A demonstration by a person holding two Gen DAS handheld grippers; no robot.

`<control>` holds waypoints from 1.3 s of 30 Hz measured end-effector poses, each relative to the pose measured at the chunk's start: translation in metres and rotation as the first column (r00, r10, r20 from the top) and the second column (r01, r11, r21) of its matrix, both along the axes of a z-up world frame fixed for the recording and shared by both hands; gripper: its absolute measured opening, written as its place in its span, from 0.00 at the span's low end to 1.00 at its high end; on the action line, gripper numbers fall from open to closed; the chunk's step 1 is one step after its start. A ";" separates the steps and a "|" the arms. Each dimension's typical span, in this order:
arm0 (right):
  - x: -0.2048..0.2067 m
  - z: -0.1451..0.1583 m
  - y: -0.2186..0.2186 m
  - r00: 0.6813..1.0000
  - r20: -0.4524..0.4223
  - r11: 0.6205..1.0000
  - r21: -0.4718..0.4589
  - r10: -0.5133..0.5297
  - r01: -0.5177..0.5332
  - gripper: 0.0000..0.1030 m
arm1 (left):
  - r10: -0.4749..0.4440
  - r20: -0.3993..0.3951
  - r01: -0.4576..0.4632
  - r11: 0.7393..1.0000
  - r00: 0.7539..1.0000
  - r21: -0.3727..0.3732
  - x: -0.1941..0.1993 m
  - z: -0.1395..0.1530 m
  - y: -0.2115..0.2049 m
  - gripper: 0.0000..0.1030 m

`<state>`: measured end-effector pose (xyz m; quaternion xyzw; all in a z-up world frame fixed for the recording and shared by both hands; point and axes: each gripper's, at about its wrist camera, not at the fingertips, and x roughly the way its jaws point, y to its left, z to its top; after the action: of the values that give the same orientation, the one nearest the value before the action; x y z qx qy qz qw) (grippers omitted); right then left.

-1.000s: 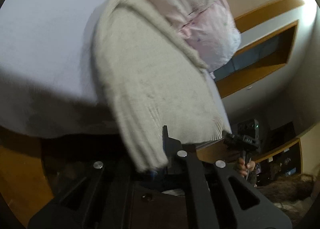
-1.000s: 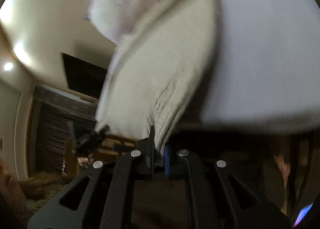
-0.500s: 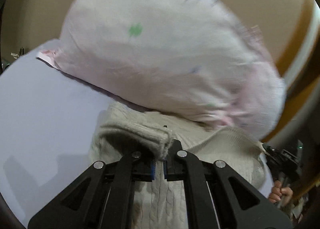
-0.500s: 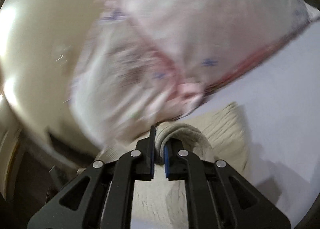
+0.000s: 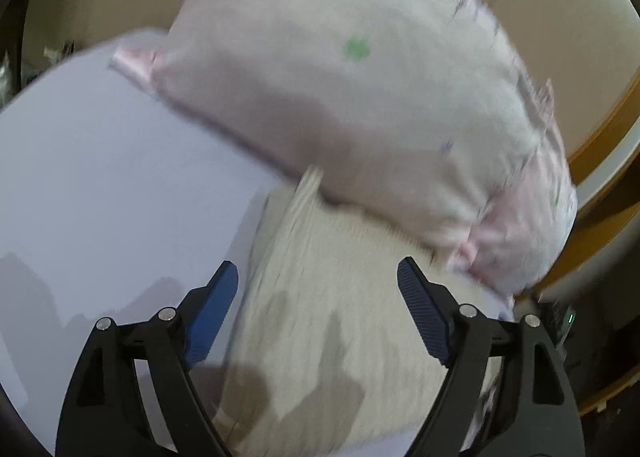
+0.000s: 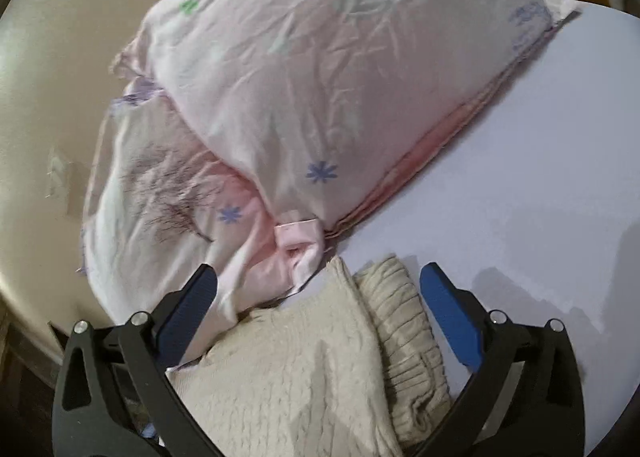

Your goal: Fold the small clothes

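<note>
A cream knitted garment (image 5: 320,317) lies on the pale lilac sheet (image 5: 100,177), its far edge against a pink pillow. My left gripper (image 5: 318,273) is open and empty, its blue pads spread just above the garment. In the right wrist view the same garment (image 6: 304,369) lies flat with a ribbed cuff (image 6: 400,321) folded along its right side. My right gripper (image 6: 318,277) is open and empty above the garment's far edge.
A large pink pillow (image 6: 320,77) with small flower prints lies just beyond the garment, a second pillow (image 6: 160,197) under it at the left; it also shows in the left wrist view (image 5: 360,97). A beige wall (image 6: 60,97) and wooden trim (image 5: 600,129) stand behind.
Both grippers held the garment's edge, carried it up onto the sheet toward the pillows, then opened and let it go. The garment now lies flat below them.
</note>
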<state>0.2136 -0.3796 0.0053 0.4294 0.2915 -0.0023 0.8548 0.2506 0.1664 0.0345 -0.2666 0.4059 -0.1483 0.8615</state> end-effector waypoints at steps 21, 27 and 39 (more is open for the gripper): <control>-0.011 0.016 -0.021 0.988 0.086 0.985 0.104 0.129 -0.137 0.98 | -0.197 0.138 0.237 0.878 0.971 -0.417 -0.019 0.041 -0.124 0.14; -0.017 0.033 -0.047 0.991 0.087 0.995 -0.006 0.102 -0.101 0.98 | -0.570 0.128 0.573 0.736 0.812 -0.359 0.004 0.026 -0.344 0.14; 0.012 -0.008 -0.049 0.913 -0.250 0.946 0.071 0.323 -0.316 0.98 | -0.344 0.111 0.349 0.937 0.932 -0.021 -0.023 0.043 -0.278 0.67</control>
<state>0.2257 -0.4291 -0.0025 0.3843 0.4666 0.0857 0.7920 0.2279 -0.1117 0.0778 -0.2001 0.3974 -0.3199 0.8364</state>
